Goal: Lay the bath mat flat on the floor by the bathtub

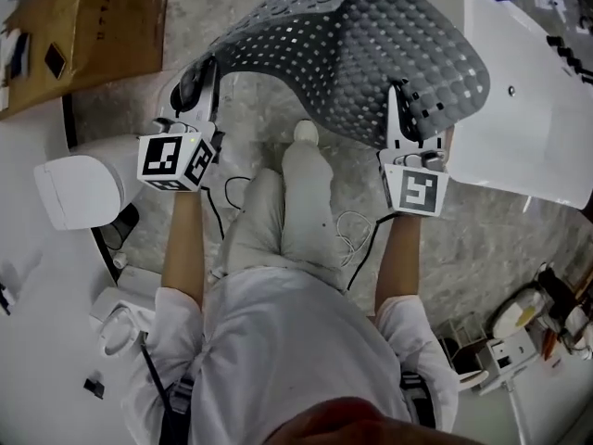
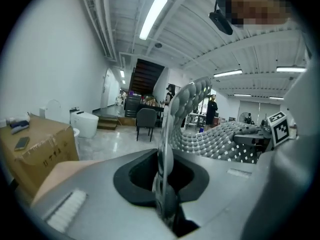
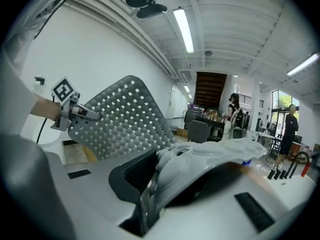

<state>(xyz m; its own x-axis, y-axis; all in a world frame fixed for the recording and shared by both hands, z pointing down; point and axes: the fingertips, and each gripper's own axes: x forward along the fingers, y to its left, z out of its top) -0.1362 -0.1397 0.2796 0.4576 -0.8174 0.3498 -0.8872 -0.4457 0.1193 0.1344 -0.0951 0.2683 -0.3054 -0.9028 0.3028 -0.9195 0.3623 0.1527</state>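
A grey perforated bath mat (image 1: 371,44) with rows of suction bumps hangs in the air, arched between both grippers. My left gripper (image 1: 202,80) is shut on the mat's left corner. In the left gripper view its jaws (image 2: 165,186) pinch the mat's thin edge (image 2: 170,119), which stands upright. My right gripper (image 1: 400,98) is shut on the right edge. In the right gripper view the folded mat (image 3: 210,159) bulges out of the closed jaws (image 3: 149,196), and the mat's far half (image 3: 125,119) runs off to the left gripper (image 3: 70,111). The white bathtub (image 1: 533,109) lies to the right.
A white toilet (image 1: 79,188) stands at the left and a cardboard box (image 1: 88,21) at the far left. The person's legs and foot (image 1: 301,193) are on the marbled floor (image 1: 482,239) below the mat. Cables (image 1: 357,230) trail there. Tools and bottles (image 1: 528,323) sit at the lower right.
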